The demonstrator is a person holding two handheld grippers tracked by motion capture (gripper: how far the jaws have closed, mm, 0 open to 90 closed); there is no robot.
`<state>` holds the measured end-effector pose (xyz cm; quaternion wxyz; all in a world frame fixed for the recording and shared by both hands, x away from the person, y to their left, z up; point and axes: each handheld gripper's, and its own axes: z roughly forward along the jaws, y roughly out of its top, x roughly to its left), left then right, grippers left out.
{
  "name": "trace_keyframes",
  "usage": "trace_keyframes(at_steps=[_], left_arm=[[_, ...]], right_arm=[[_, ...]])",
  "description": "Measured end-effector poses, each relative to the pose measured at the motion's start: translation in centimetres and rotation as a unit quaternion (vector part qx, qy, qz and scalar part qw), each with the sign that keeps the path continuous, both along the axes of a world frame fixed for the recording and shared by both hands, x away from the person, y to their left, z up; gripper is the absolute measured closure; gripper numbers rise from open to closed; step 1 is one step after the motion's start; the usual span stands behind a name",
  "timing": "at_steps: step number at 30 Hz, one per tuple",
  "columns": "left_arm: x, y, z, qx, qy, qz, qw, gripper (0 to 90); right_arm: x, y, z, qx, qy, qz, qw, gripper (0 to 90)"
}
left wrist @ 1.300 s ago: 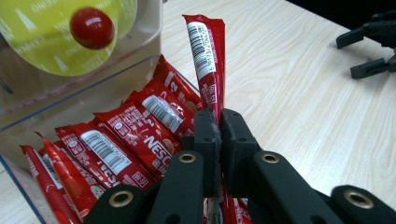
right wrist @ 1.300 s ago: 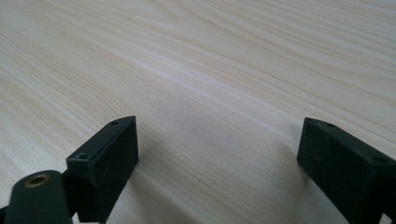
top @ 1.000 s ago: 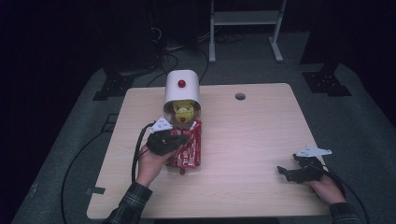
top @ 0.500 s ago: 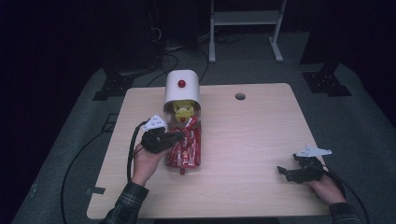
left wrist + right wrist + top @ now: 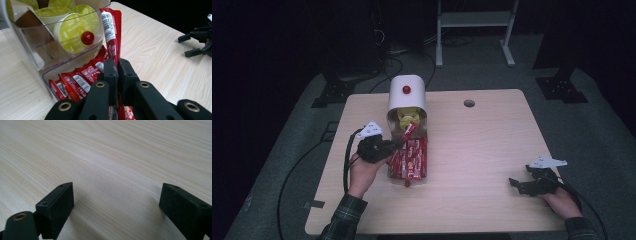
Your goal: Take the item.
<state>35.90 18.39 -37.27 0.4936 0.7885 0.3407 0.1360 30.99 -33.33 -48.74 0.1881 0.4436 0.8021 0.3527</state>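
My left gripper is shut on a red stick packet, which stands up from the jaws toward the dispenser's mouth. The clear tray below holds several more red packets. Behind it, the white dispenser with a red knob holds yellow-green capsules. My right gripper rests open on the wooden table near the front right, with nothing between its jaws.
A round cable hole sits in the table's far side. Cables trail from both grippers over the table's edges. Dark floor, a white stand and black bases surround the table.
My left gripper has shifted left and slightly back from over the tray, drawing one red packet up out of the pile. The right gripper has not moved.
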Motion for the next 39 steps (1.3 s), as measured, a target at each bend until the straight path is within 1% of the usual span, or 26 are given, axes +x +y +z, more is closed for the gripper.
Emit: trace_keyframes(at_steps=[12, 17, 23, 32, 39], left_arm=[[0.1, 1.2, 0.3, -0.005, -0.002, 0.010, 0.9999, 86.0], [0.2, 1.9, 0.3, -0.010, 0.001, 0.018, 0.9998, 86.0], [0.3, 2.7, 0.3, -0.006, 0.003, 0.026, 0.9996, 85.9], [0.4, 4.0, 0.1, -0.011, 0.009, 0.039, 0.9991, 85.9], [0.3, 4.8, 0.2, -0.018, 0.008, 0.050, 0.9986, 86.0]], right_arm=[[0.0, 0.0, 0.0, 0.000, 0.000, 0.000, 1.0000, 11.4], [0.0, 0.0, 0.0, 0.000, 0.000, 0.000, 1.0000, 11.4], [0.0, 0.0, 0.0, 0.000, 0.000, 0.000, 1.0000, 11.4], [0.0, 0.0, 0.0, 0.000, 0.000, 0.000, 1.0000, 11.4], [0.0, 0.0, 0.0, 0.000, 0.000, 0.000, 1.0000, 11.4]])
